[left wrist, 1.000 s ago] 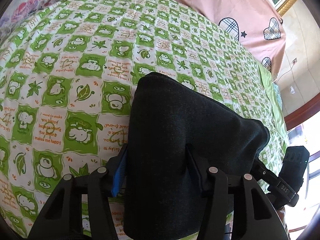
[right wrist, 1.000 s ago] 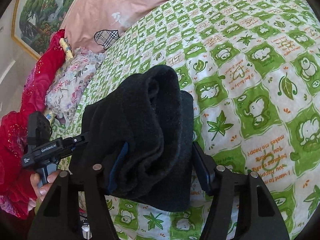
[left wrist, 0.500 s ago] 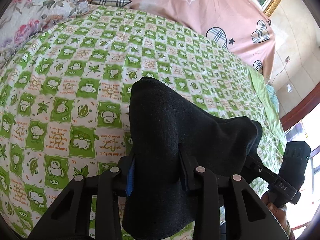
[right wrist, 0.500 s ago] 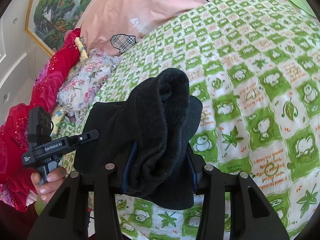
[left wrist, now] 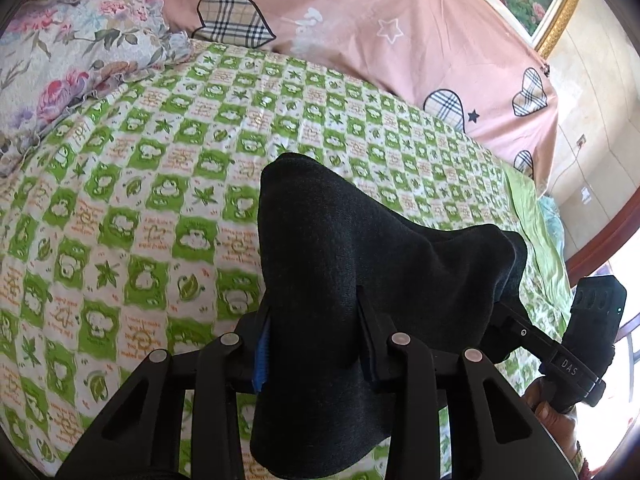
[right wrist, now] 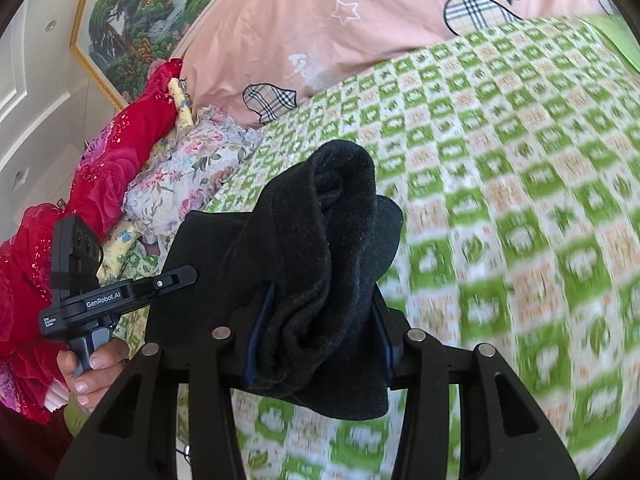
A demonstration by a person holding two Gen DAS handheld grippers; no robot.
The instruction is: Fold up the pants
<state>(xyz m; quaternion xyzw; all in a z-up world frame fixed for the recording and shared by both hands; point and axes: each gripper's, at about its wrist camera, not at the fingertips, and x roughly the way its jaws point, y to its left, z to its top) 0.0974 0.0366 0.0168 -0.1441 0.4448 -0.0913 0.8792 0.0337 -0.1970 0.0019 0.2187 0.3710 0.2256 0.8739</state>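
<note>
Left gripper [left wrist: 316, 344]: fingers clamped on one end of the black pants [left wrist: 360, 264]. Right gripper [right wrist: 320, 332]: fingers clamped on the other, bunched end. The pants hang folded between both grippers, above the green checked bedsheet [left wrist: 140, 200]; pink pillow [left wrist: 360, 40] beyond

A green-and-white checked bedsheet [left wrist: 160, 200] printed with leaves and cartoon animals covers the bed. A pink quilt [left wrist: 360, 40] with plaid hearts lies at its head, beside a floral pillow [left wrist: 60, 60], a red rose-patterned blanket [right wrist: 112, 168] and a gold-framed landscape painting [right wrist: 140, 12].
</note>
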